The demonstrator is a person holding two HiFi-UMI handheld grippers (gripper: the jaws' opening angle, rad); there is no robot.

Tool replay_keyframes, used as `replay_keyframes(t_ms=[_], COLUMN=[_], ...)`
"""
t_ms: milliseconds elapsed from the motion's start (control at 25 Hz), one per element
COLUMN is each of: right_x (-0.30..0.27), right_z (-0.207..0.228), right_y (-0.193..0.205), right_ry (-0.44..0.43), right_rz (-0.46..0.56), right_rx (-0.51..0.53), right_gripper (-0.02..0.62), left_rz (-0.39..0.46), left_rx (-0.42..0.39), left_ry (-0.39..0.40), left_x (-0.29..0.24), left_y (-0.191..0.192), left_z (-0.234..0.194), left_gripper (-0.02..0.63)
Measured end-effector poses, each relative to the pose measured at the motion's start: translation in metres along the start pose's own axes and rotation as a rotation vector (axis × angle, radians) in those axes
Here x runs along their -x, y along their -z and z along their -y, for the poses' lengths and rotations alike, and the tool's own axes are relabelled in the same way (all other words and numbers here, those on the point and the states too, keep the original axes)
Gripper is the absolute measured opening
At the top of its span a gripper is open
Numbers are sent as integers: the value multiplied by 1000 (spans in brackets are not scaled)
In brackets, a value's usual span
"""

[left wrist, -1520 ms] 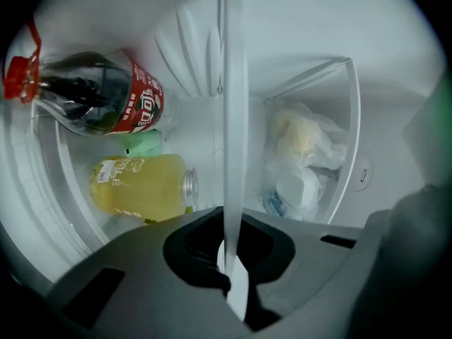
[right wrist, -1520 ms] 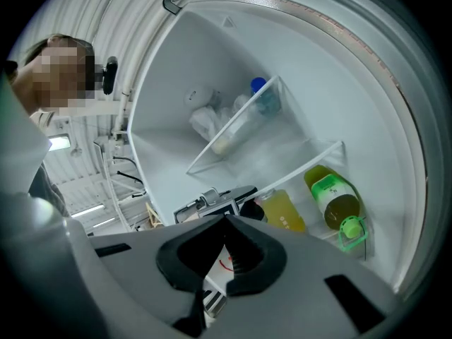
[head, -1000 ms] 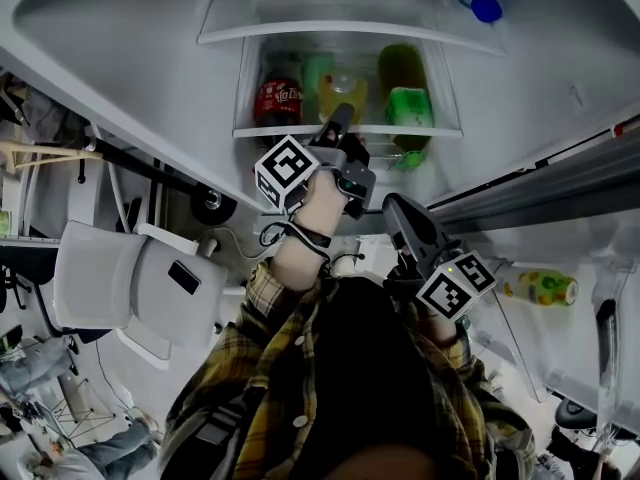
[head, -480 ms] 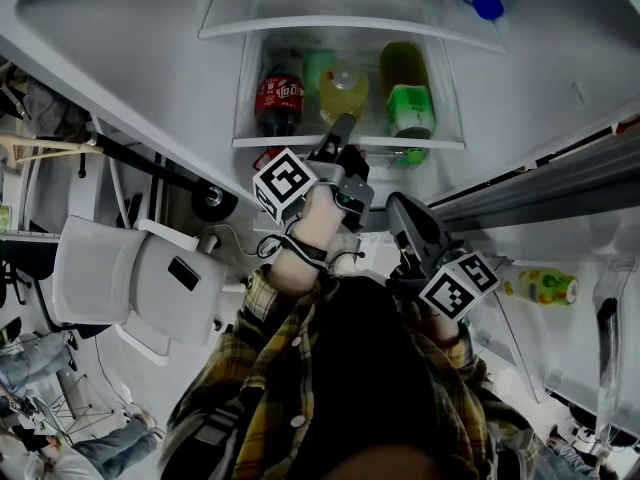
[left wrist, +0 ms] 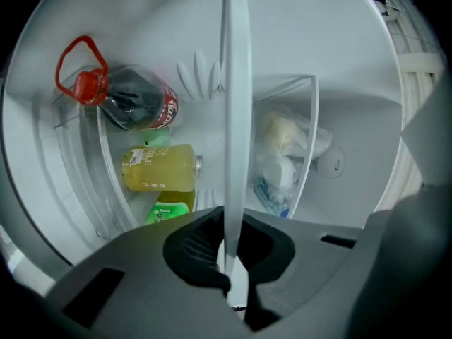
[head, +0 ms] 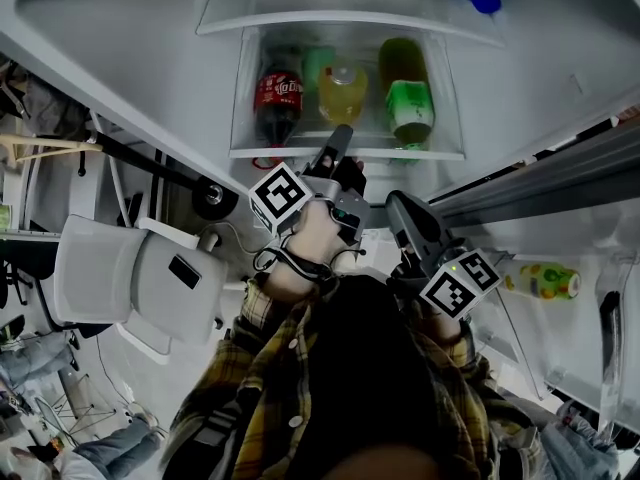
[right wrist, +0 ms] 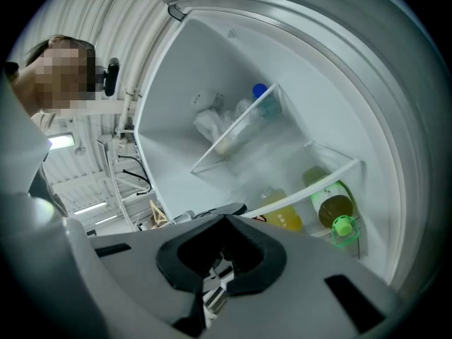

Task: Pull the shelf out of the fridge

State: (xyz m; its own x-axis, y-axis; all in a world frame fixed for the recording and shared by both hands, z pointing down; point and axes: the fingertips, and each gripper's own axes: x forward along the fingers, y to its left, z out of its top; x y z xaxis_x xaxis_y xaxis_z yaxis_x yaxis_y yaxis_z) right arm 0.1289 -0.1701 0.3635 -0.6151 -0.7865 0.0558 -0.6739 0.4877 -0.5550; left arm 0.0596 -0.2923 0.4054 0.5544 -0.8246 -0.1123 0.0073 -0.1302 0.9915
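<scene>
While shut, left claw on shelf.

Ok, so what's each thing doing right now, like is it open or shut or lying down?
Fridge: open.
Shelf: in the fridge, front edge clamped.
Left gripper: jaws shut on the shelf.
Right gripper: jaws shut, empty.
Cola bottle: lying down, capped.
Yellow bottle: lying down.
Green bottle: lying down, capped.

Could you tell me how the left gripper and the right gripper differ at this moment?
The left gripper reaches into the fridge; the right gripper sits outside it. The left gripper's jaws clamp the shelf's front edge; the right gripper's jaws hold nothing. Both are shut.
</scene>
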Motion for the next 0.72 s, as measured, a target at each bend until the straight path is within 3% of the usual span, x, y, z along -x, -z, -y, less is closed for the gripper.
replay_keyframes(t_ms=[720], right_x=[11], right_z=[-13], right_y=[2], right_ry=[-9], right_rz=[3], right_rx=[16], right_gripper=[18], left_rz=[-27], left_rx=[38], left_ry=[54], left_x=[32], left_y=[23], left_z=[13], left_gripper=[11])
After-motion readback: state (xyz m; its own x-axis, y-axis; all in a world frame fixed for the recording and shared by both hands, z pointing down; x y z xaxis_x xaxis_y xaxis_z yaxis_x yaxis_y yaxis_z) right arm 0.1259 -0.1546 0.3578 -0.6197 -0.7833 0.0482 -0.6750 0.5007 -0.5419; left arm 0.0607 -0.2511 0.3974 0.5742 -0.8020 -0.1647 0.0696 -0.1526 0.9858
